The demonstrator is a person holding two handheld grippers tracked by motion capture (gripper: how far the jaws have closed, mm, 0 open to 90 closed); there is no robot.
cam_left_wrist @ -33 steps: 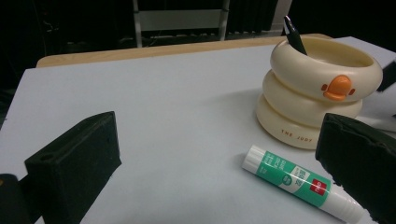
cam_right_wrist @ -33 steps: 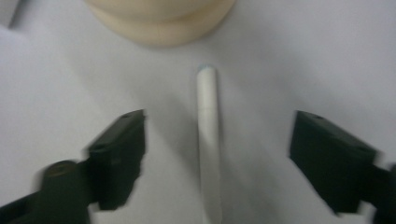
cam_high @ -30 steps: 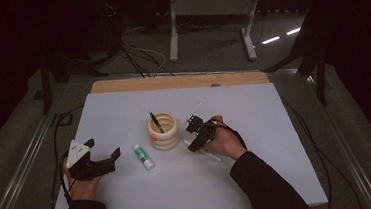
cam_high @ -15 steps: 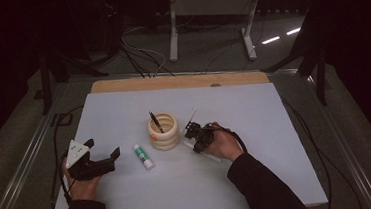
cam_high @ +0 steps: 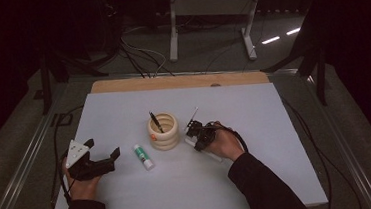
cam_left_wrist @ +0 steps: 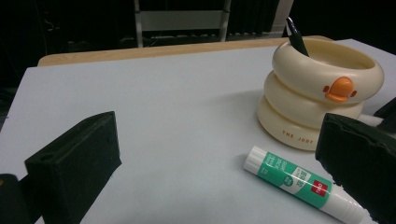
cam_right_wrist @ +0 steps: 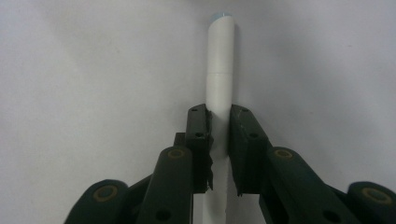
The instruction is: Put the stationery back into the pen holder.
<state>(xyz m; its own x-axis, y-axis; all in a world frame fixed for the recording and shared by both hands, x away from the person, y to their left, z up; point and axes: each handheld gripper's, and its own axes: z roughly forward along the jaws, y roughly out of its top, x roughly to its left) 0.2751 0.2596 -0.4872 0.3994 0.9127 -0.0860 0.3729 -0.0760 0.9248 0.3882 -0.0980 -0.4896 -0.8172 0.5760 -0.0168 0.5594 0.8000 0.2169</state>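
Observation:
My right gripper (cam_right_wrist: 218, 126) is shut on a white marker (cam_right_wrist: 220, 70) that lies flat on the white sheet, its capped end pointing away from the jaws. In the high view that gripper (cam_high: 197, 133) is just right of a cream ringed pen holder (cam_high: 164, 131) with a black pen (cam_high: 155, 122) standing in it. A green and white glue stick (cam_high: 143, 156) lies left of the holder. My left gripper (cam_high: 102, 148) rests open at the left with nothing between its jaws. From the left gripper (cam_left_wrist: 215, 154) itself, the glue stick (cam_left_wrist: 303, 182) and the holder (cam_left_wrist: 317, 98) lie ahead to the right.
The white sheet (cam_high: 275, 127) covers a wooden table whose bare far edge (cam_high: 181, 81) shows at the back. Cables trail from both grippers off the table's sides. A metal stand's legs (cam_high: 206, 12) are on the dark floor beyond.
The right gripper's jaws have closed around the white marker beside the holder. Both hands have kept their places.

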